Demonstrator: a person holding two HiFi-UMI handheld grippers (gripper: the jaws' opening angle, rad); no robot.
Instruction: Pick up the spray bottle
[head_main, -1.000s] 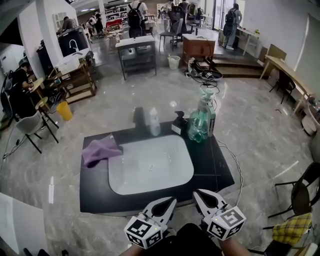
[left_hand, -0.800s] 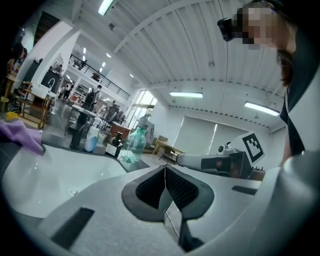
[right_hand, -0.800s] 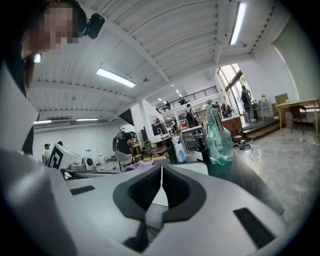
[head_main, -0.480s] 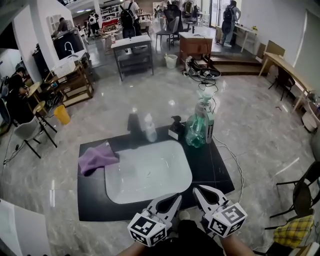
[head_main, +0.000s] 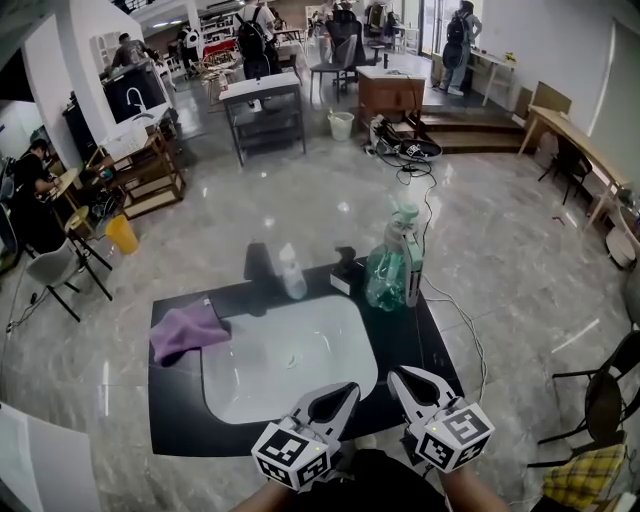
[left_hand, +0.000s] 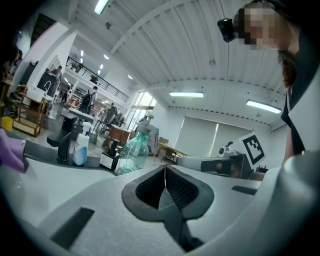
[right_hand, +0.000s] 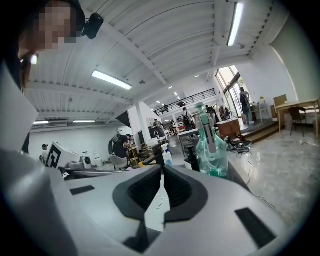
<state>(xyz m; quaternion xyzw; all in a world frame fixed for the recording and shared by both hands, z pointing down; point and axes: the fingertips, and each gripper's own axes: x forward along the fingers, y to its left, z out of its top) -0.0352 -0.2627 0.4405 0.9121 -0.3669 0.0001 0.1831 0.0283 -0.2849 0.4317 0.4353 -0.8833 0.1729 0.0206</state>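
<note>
The spray bottle (head_main: 388, 272) is clear green with a pale trigger head. It stands upright at the back right of the black counter (head_main: 425, 345), beside the sink. It also shows in the left gripper view as the spray bottle (left_hand: 132, 152) and in the right gripper view as the spray bottle (right_hand: 210, 150), ahead of the jaws. My left gripper (head_main: 345, 392) and right gripper (head_main: 400, 378) hover side by side over the counter's front edge, well short of the bottle. Both are shut and hold nothing: left gripper (left_hand: 165, 168), right gripper (right_hand: 162, 171).
A white sink basin (head_main: 260, 375) fills the counter's middle, with a dark faucet (head_main: 258, 262) behind it. A purple cloth (head_main: 185, 328) lies at the left. A small white bottle (head_main: 291, 275) and a black pump bottle (head_main: 343, 270) stand near the spray bottle. A cable (head_main: 455, 320) trails on the floor at the right.
Both grippers have advanced together toward the counter, which now sits nearer and lower left in the head view. Their tips now reach over its front edge. Both stay shut.
</note>
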